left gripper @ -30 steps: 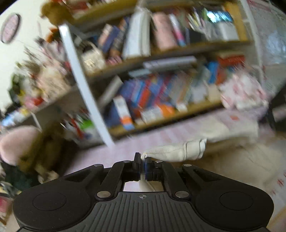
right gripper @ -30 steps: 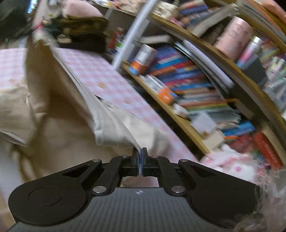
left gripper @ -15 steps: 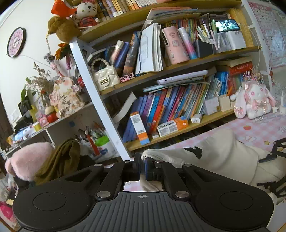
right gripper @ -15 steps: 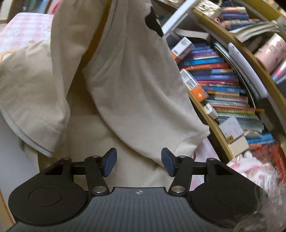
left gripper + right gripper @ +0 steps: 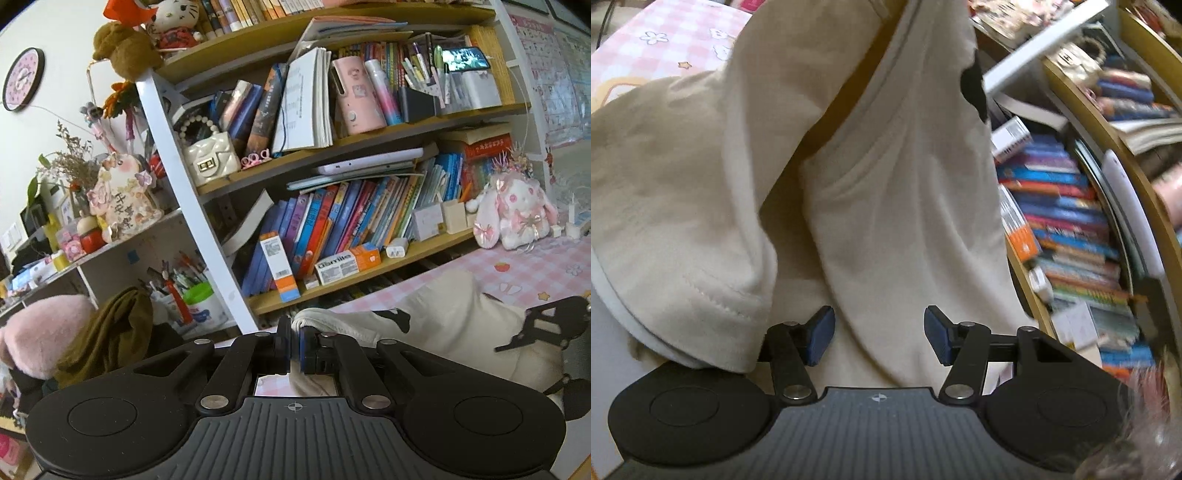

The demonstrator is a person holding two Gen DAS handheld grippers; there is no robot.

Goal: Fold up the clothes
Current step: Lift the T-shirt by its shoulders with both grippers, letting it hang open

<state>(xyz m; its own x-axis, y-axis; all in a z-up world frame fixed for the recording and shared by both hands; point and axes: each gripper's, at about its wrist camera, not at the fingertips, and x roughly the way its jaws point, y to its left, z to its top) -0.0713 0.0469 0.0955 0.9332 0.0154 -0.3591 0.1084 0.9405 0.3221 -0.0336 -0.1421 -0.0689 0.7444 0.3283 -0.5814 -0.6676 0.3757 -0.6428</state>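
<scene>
Let go by the right gripper [image 5: 879, 334] since a second ago: cream shirt [image 5: 905, 206] now hanging free ahead of the parted pads, cloth in the gap but unpressed. Pinched at a bunched edge by the left gripper [image 5: 295, 345], jaws closed tight. Draped down onto the pink checked tablecloth [image 5: 535, 266]. Hemmed sleeve [image 5: 683, 266] sagging left. Crowded bookshelf [image 5: 351, 221] close behind; bare tablecloth beyond.

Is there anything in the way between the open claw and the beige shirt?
Nothing visible. The right claw stands open with the beige shirt hanging right in front of it, cloth draping down between its pads but not pinched. The left claw is shut on a fold of the same shirt.
</scene>
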